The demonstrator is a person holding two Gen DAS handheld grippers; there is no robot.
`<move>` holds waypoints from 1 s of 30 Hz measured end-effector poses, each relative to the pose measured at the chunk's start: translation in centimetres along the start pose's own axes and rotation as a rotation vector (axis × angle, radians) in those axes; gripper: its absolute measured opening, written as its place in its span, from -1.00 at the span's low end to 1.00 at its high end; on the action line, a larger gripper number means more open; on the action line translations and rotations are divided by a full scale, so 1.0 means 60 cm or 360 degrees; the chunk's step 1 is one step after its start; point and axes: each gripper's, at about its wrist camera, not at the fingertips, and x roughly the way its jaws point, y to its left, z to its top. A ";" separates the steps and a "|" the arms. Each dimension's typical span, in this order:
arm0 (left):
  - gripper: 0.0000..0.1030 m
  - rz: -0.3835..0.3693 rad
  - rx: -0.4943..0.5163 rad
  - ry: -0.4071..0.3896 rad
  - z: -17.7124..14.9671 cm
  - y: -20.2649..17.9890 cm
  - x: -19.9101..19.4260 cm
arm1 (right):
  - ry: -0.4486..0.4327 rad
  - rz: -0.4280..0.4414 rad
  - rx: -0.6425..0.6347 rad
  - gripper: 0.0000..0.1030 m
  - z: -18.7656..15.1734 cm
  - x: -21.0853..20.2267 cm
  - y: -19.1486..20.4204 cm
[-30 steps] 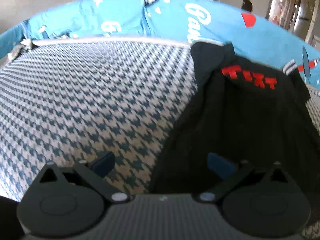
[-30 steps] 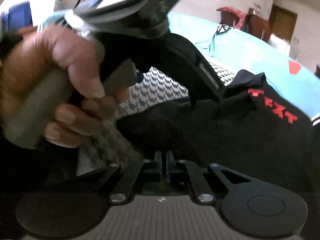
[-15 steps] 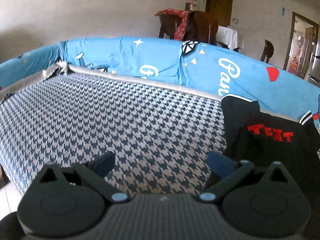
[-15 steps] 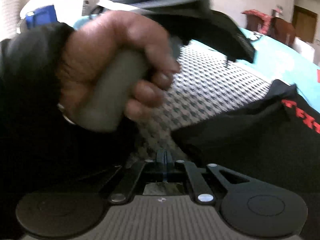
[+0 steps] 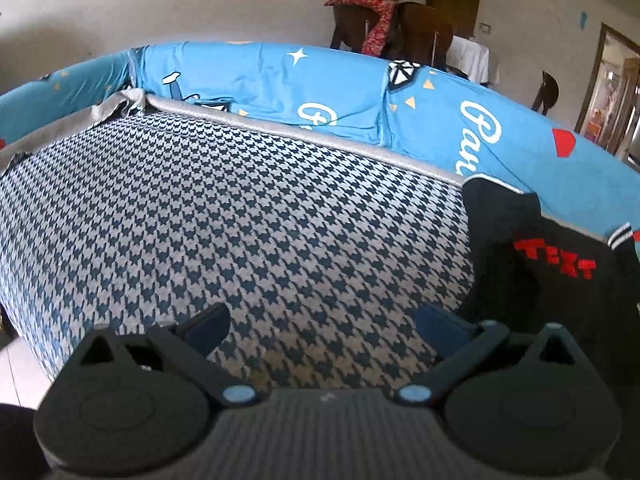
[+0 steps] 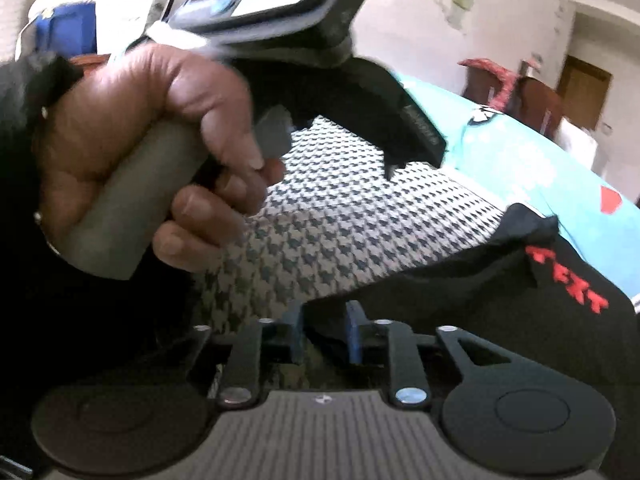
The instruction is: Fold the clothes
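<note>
Left wrist view
Left hand-held gripper (image 5: 322, 322): jaws spread wide, nothing between them, held above the houndstooth cover (image 5: 248, 232).
Shirt (image 5: 560, 280): black with red lettering, lying at the right side of the cover, its top edge against the blue sheet (image 5: 320, 88); it is to the right of the right fingertip, and whether it touches it I cannot tell.
Blue sheet: printed with white script and small shapes, rising along the far edge of the cover behind a grey border.
Background: pale wall, dark wooden chairs (image 5: 400, 28) with a red cloth draped over one, a doorway at right.

Right wrist view
Right hand-held gripper (image 6: 326, 338): blue pads parted by a narrow gap, a dark fold of the shirt (image 6: 500, 304) sitting between them; whether they pinch it I cannot tell.
Shirt: spreads from the pads toward the right, red lettering near the far edge.
Hand (image 6: 148, 152): wrapped around the grey handle of the left hand-held gripper (image 6: 416, 148), blurred, at upper left above the cover (image 6: 352, 216).
</note>
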 end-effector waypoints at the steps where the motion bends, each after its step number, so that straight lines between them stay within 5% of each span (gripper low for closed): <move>1: 1.00 0.0003 -0.0011 0.0004 0.000 0.002 0.002 | 0.0018 0.0007 -0.0026 -0.47 0.001 0.009 0.003; 11: 1.00 -0.0022 -0.0033 0.0024 0.001 0.007 0.010 | 0.0119 -0.0126 -0.0193 -0.45 -0.005 0.066 0.024; 16: 1.00 -0.0023 -0.0058 -0.0012 0.009 0.016 0.004 | 0.0144 -0.0048 0.0017 -0.82 0.002 0.070 0.001; 25: 1.00 0.0121 -0.0146 -0.0233 0.031 0.045 -0.031 | 0.0002 0.0249 0.0357 -0.86 0.059 0.053 -0.029; 30: 1.00 0.0163 -0.0206 -0.0250 0.041 0.063 -0.038 | 0.0087 0.0290 0.0355 -0.84 0.042 0.070 -0.022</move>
